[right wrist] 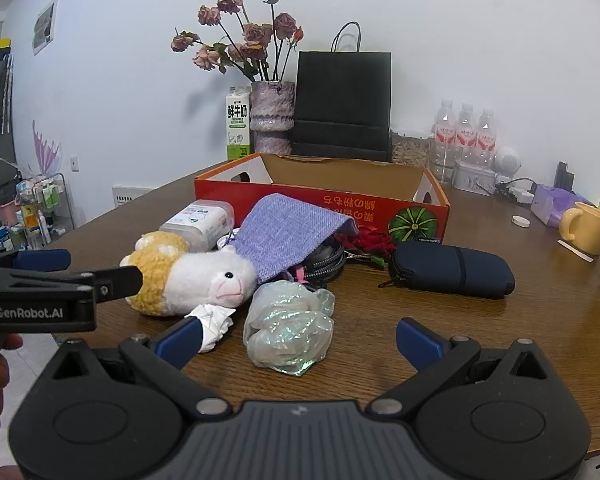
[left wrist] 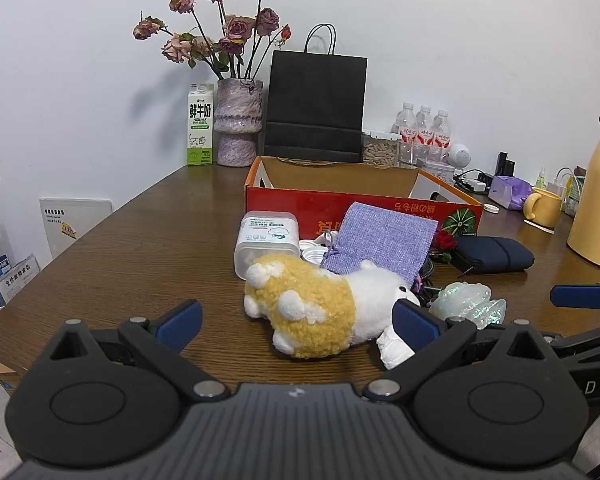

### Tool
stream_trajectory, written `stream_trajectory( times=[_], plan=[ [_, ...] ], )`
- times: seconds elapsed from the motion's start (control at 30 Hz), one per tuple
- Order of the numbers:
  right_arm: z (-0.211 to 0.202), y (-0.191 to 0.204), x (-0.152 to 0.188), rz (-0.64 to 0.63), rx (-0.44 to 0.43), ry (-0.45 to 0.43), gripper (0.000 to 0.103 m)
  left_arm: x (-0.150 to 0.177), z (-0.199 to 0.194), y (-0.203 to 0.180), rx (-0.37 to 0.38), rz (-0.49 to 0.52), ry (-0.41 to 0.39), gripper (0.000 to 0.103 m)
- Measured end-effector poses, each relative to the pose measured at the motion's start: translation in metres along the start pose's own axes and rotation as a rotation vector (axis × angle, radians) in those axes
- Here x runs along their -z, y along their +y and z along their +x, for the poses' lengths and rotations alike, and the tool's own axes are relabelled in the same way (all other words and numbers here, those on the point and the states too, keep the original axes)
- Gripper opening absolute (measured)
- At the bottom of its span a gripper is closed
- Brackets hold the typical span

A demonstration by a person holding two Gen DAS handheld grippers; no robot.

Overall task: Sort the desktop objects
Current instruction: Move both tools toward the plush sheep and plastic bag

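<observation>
Both tongs stand fully open and hold nothing: left tongs (left wrist: 298, 322) before a fleecy yellow-and-white plush toy (left wrist: 320, 306), right tongs (right wrist: 298, 338) before a crinkled iridescent film bundle (right wrist: 290, 330). On the wood-grain desk (left wrist: 140, 248) also lie a woven lilac pouch (left wrist: 384, 240), a navy zip case (right wrist: 452, 270), and a crumpled white scrap, perhaps tissue (right wrist: 214, 322). Behind them stands an open red carton (right wrist: 324, 200). The left tool reads "GenRobot.AI".

Lived-in home or office room: wooden table (left wrist: 148, 240), vase of dried roses (left wrist: 238, 124), milk carton (left wrist: 200, 124), water bottles (left wrist: 424, 128).
</observation>
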State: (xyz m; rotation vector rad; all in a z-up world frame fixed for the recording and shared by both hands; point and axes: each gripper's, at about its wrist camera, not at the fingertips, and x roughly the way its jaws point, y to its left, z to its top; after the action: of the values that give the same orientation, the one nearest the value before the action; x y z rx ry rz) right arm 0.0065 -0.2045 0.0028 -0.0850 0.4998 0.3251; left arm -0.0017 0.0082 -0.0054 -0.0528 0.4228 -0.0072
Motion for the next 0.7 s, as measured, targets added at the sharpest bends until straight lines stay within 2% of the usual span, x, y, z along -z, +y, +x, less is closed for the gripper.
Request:
stream_trajectory(
  times=[0.7],
  plan=[
    [0.0000, 0.0004, 0.0005, -0.002, -0.003, -0.003, 0.103, 0.0028, -0.0006, -0.0015, 0.002, 0.002, 0.004, 0.103]
  ],
)
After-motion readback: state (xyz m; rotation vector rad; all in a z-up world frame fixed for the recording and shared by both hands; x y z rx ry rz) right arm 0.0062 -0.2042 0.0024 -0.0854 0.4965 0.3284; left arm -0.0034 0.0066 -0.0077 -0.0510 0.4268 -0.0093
